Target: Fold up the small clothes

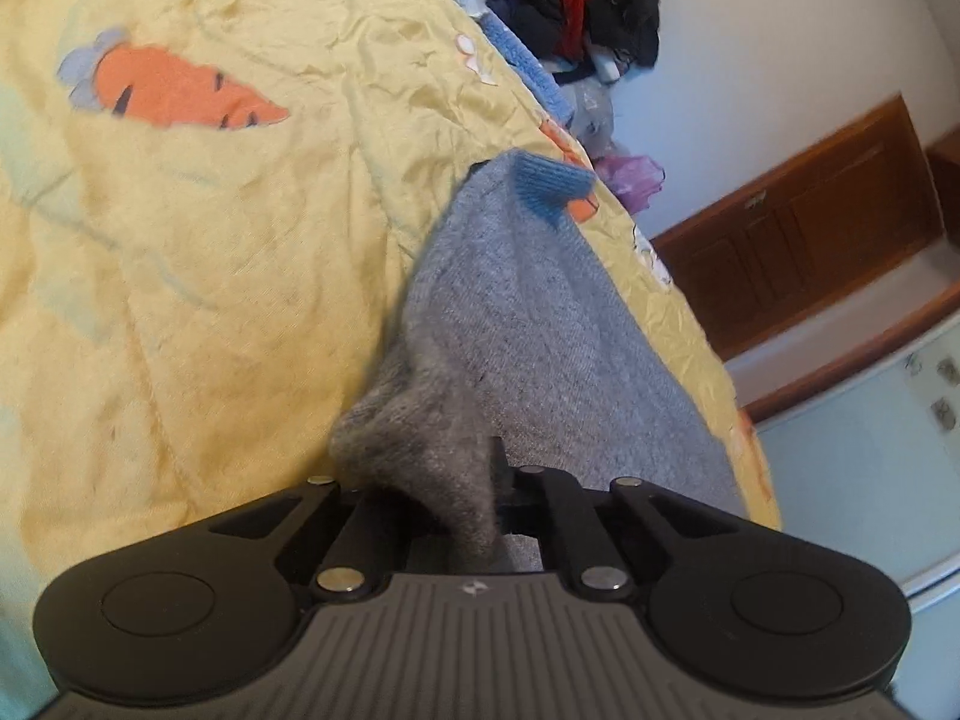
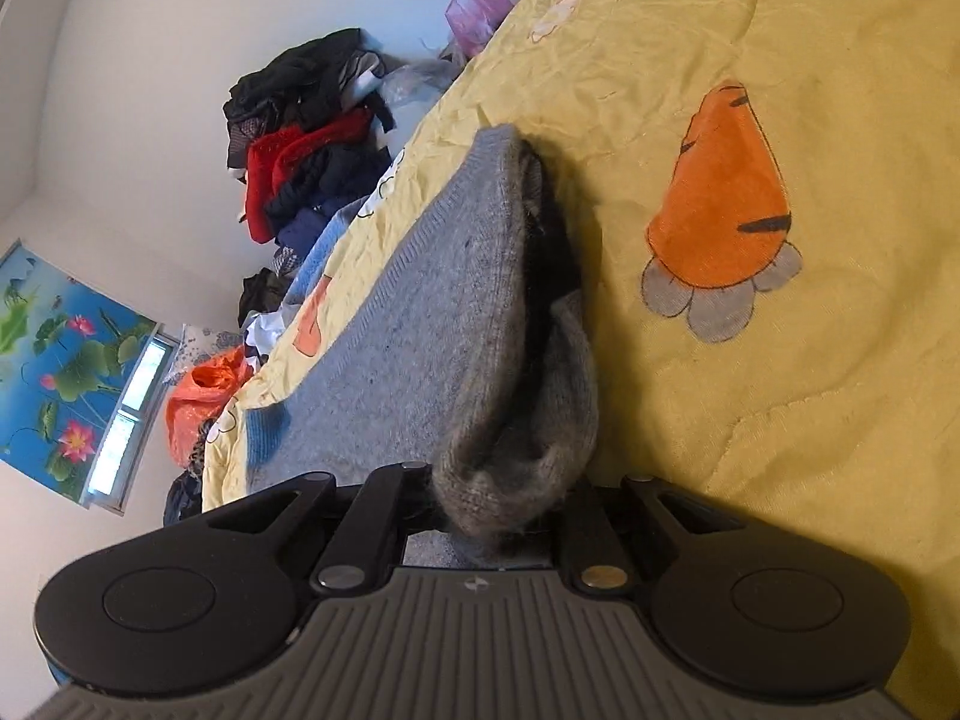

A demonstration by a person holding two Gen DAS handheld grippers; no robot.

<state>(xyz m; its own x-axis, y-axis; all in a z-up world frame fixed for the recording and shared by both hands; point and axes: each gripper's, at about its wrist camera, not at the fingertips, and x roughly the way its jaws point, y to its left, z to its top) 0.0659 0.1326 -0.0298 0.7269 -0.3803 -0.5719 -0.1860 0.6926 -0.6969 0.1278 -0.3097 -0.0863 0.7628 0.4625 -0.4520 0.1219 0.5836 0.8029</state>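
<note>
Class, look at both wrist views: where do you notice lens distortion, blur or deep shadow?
Left wrist: fisheye curves the wooden cabinet; the gray sweater near the left claw looks soft. Right wrist: the lotus poster bows, and dark shadow fills the sweater's fold above the right claw.

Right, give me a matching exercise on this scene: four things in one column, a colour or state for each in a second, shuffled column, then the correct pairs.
Things:
1. knit garment
2. garment cuff
3. bedsheet
4. left gripper

Colour or state:
A. yellow with orange carrot prints
B. blue ribbing
C. shut on bunched grey fabric
D. grey, lifted off the bed at the near edge

Pairs: 1-D, 2-B, 3-A, 4-C

The right gripper is also shut on the same garment.
</note>
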